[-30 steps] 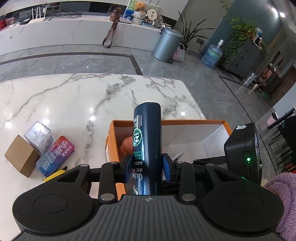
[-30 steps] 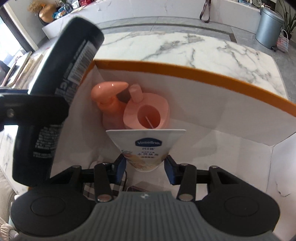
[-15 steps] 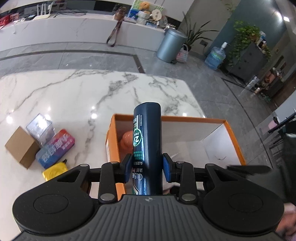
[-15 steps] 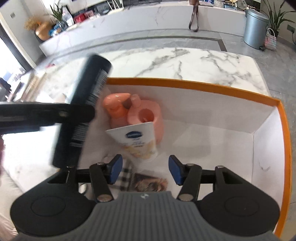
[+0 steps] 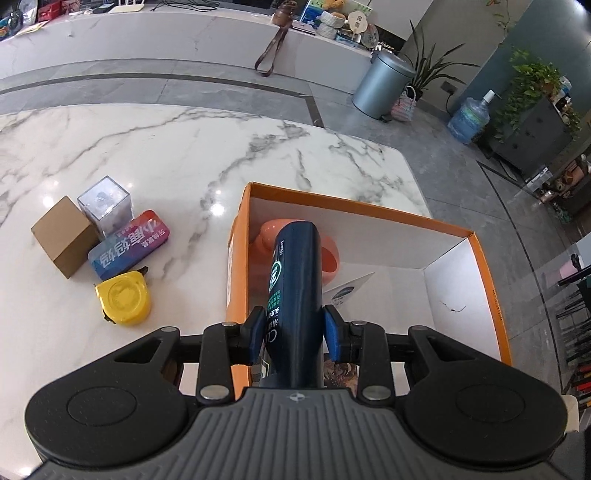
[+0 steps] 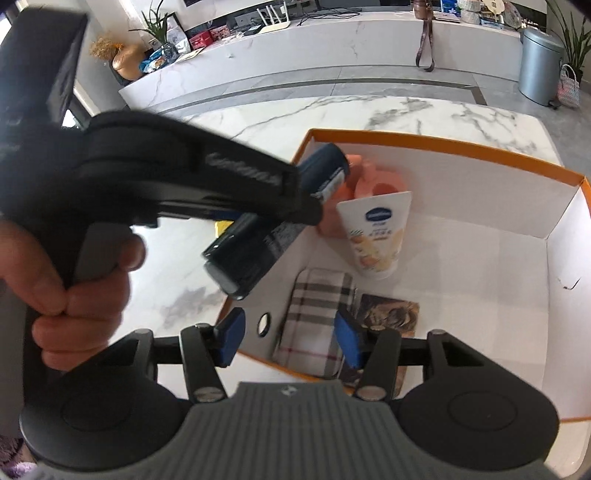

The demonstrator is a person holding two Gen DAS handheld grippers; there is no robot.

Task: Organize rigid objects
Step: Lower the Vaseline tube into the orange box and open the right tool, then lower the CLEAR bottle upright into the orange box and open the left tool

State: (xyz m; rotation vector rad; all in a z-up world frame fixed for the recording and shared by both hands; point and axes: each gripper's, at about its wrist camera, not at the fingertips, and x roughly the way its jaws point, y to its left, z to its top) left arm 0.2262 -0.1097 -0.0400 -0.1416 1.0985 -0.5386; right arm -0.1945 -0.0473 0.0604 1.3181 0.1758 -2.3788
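Both views are bright with daylight. Small white glare spots sit on the marble table [image 5: 155,173]. In the right wrist view the person's hand [image 6: 70,280] and the dark bottle [image 6: 273,225] are blurred (the background stays sharper). Strong fisheye distortion bends the edges, and the corners go dark.

Grey tiled floor [image 5: 229,86] with a dark inlay band runs past a long white marble counter [image 5: 177,35]. A silver pedal bin [image 5: 382,86] stands by a potted plant [image 5: 434,70]; a water jug [image 5: 469,118] sits beside a dark cabinet [image 5: 532,136] under trailing greenery.
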